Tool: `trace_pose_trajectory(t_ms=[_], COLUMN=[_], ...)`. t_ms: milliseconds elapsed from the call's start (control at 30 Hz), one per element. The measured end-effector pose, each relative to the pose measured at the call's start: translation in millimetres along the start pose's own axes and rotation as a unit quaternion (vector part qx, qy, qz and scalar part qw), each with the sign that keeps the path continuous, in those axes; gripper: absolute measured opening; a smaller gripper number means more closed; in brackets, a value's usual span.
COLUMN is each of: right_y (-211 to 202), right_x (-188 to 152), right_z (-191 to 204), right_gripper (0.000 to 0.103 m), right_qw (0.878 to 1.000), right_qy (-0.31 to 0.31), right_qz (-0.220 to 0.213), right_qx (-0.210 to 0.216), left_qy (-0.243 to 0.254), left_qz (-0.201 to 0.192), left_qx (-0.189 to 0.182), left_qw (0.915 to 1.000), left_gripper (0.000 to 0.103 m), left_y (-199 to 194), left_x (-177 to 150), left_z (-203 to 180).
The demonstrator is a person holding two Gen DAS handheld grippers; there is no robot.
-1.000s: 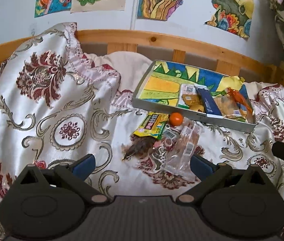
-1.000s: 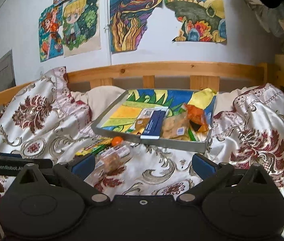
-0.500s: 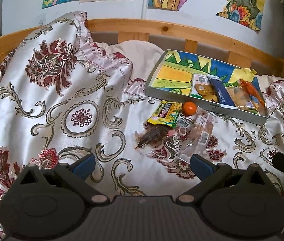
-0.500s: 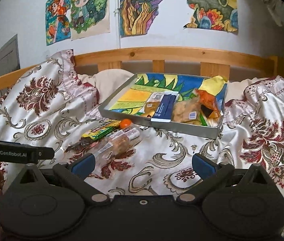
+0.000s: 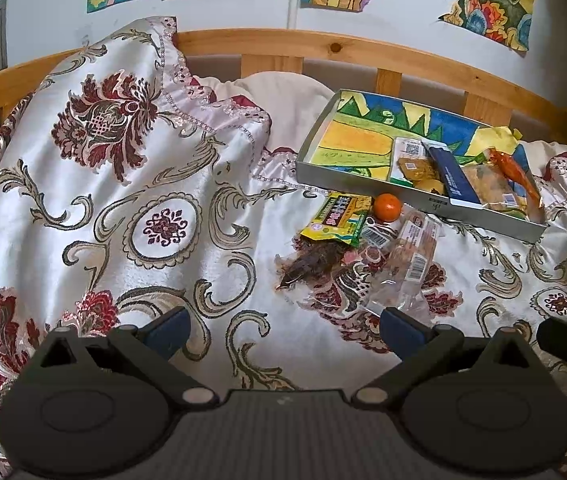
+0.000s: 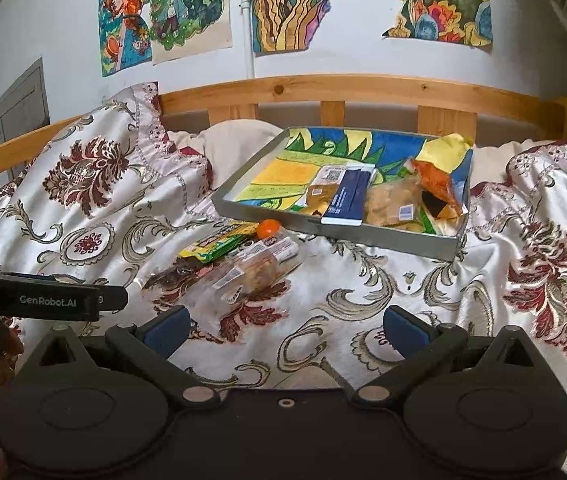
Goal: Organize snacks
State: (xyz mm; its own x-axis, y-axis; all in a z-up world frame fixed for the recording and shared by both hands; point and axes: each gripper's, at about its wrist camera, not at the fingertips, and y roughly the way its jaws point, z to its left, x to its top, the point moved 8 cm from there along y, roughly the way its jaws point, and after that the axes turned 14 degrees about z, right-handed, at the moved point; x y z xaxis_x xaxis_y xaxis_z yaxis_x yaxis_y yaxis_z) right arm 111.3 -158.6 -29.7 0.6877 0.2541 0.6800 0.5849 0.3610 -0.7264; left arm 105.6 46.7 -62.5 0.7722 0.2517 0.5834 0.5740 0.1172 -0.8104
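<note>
A grey tray point(image 5: 415, 196) point(image 6: 383, 236) with a painted bottom lies on the bed and holds several snack packs, among them a blue box point(image 5: 454, 178) point(image 6: 349, 196). In front of it on the bedspread lie a yellow-green pack point(image 5: 337, 218) point(image 6: 219, 246), a small orange point(image 5: 387, 208) point(image 6: 268, 227), a clear pack of snacks point(image 5: 407, 264) point(image 6: 251, 272) and a dark brown snack point(image 5: 311, 262). My left gripper point(image 5: 283, 330) is open and empty, short of the loose snacks. My right gripper point(image 6: 285, 330) is open and empty, nearer than the clear pack.
A floral satin bedspread point(image 5: 123, 200) covers the bed, bunched high at the left. A wooden bed rail point(image 6: 343, 90) runs along the back under a wall of paintings. The left gripper's body point(image 6: 43, 300) shows at the right wrist view's left edge.
Both grippers have tilted down and drawn closer to the bed; the tray and loose snacks sit larger and lower in both views. Both stay open and empty.
</note>
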Motion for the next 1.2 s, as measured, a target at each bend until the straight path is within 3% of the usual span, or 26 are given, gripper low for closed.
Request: trace_pose_trajectory(t_ms=[267, 633, 833, 1033, 1200], right_y=[10, 35, 74, 116, 147], right_x=[3, 24, 52, 71, 78], right_z=[0, -3, -10, -17, 3], right_gripper=[0.102, 0.102, 0.102, 0.102, 0.102], right_qw=[1.0, 1.0, 0.998, 0.985, 0.98], right_qy=[0.004, -0.002, 0.042, 0.136, 0.136], right_qz=[0.012, 0.03, 0.052, 0.097, 0.135], right_qx=[0.003, 0.006, 0.011, 0.035, 0.05], left_qy=[-0.008, 0.046, 0.105, 0.17, 0.174], left_qz=[-0.007, -0.002, 0.026, 0.042, 0.053], left_qx=[0.012, 0.027, 0.025, 0.036, 0.025], left_qw=[0.9999, 0.9986, 0.9938, 0.9838, 0.983], left_gripper=[0.102, 0.102, 0.102, 0.102, 0.102], left_y=[7, 42, 66, 83, 90], left_x=[9, 38, 50, 48, 49], left_z=[3, 5, 5, 3, 6])
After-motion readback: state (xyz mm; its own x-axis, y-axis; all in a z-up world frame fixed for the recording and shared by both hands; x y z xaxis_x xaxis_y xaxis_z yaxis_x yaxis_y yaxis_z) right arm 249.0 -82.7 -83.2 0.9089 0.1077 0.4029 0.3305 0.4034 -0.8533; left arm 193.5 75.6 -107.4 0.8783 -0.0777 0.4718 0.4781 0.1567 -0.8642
